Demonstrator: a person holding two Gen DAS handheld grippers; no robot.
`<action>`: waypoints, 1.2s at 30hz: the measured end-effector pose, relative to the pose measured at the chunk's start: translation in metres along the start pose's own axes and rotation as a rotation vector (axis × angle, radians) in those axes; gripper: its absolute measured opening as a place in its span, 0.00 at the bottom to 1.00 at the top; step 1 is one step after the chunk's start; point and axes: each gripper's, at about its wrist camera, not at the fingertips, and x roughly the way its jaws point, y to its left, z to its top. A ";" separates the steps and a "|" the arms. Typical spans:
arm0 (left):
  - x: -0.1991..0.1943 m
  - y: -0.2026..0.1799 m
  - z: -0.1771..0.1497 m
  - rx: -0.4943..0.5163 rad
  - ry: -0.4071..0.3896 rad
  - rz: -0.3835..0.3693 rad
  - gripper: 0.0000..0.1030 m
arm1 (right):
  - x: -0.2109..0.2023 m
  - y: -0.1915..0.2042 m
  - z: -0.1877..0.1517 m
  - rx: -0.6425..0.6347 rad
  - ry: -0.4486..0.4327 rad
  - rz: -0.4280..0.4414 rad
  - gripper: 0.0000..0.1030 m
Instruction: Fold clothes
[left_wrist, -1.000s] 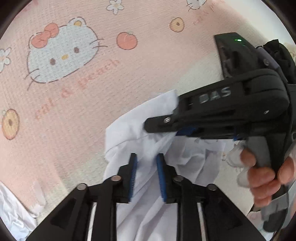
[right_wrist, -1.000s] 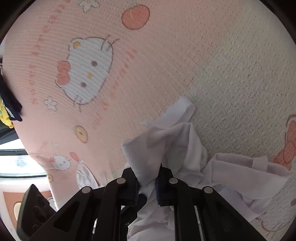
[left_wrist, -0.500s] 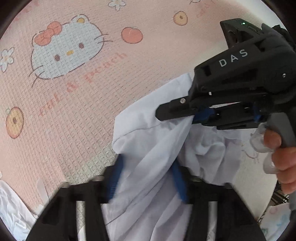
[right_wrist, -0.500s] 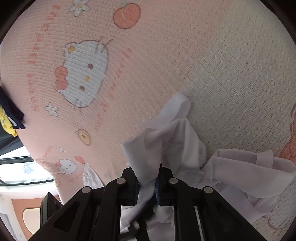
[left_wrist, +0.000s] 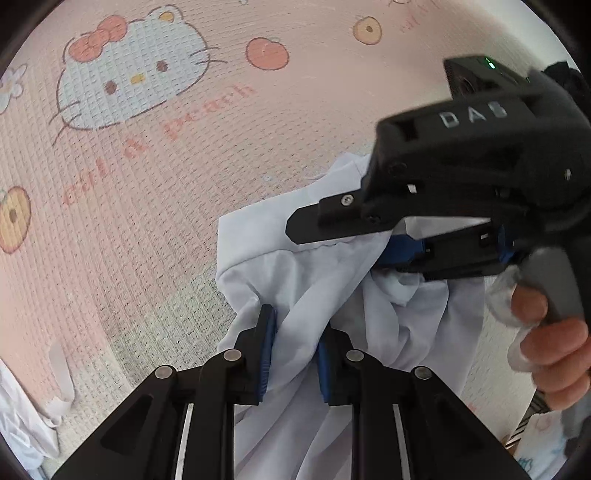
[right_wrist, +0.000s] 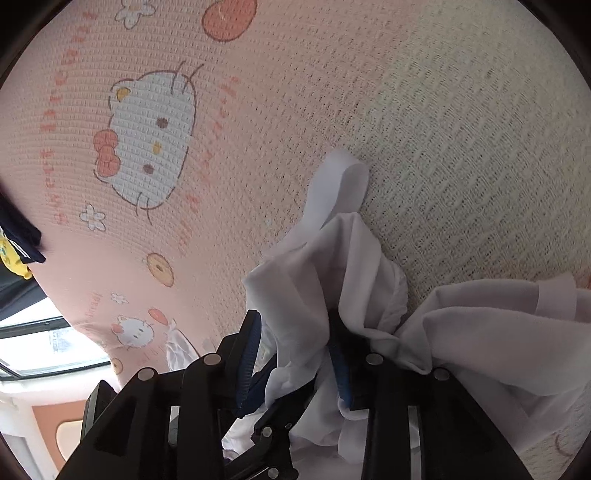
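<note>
Nearest: noting the left gripper (left_wrist: 295, 332) set narrow, blue pads pressing on both sides of a bunched ridge of the white garment (left_wrist: 295, 280). Reading that as a pinch taken to carry the cloth's weight.

Just beyond, in the left wrist view: seeing the right gripper (left_wrist: 354, 236) lying sideways across the same bunch, a hand (left_wrist: 546, 350) squeezing its grey trigger. Showing a clear wedge of daylight between its fingers there. Confirming in its own view: standing fairly wide, cloth leaning on one pad only, a gap beside the other. Judging it not to be clamping, more likely resting in the folds while a grip is traded or re-sought.

Placing the garment: gathered and crumpled, draping from between both sets of fingers, one pointed corner sticking forward past the right gripper, a sleeve-like flap trailing off to its right. Not lying flat, not showing any finished fold.

Farther out: finding the pink-and-cream cartoon-cat mat (left_wrist: 147, 221) spreading under everything, presumably serving as the folding surface. Catching something dark and yellow (right_wrist: 18, 240) at its far edge.
</note>
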 end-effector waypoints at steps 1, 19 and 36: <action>0.000 -0.002 -0.001 -0.004 -0.005 0.002 0.17 | 0.000 -0.003 -0.001 0.015 -0.009 0.012 0.33; -0.045 -0.008 -0.012 -0.091 0.024 -0.080 0.07 | 0.012 0.078 -0.002 -0.175 0.029 -0.292 0.08; -0.018 0.092 0.097 -0.367 -0.015 -0.274 0.05 | 0.054 0.230 -0.014 -0.447 0.068 -0.472 0.08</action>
